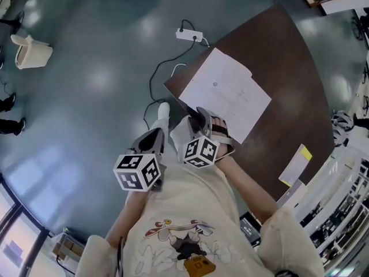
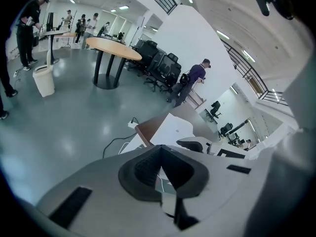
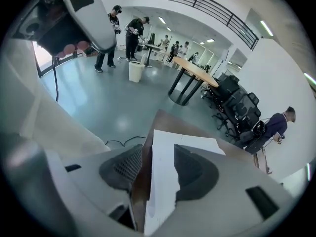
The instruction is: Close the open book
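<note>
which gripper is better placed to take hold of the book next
Right. The right gripper has open jaws straddling the near edge of the book. The left gripper is shut and off the table, short of the book.

Bright overhead light, glare patches on floor, heavy fisheye edge distortion
</note>
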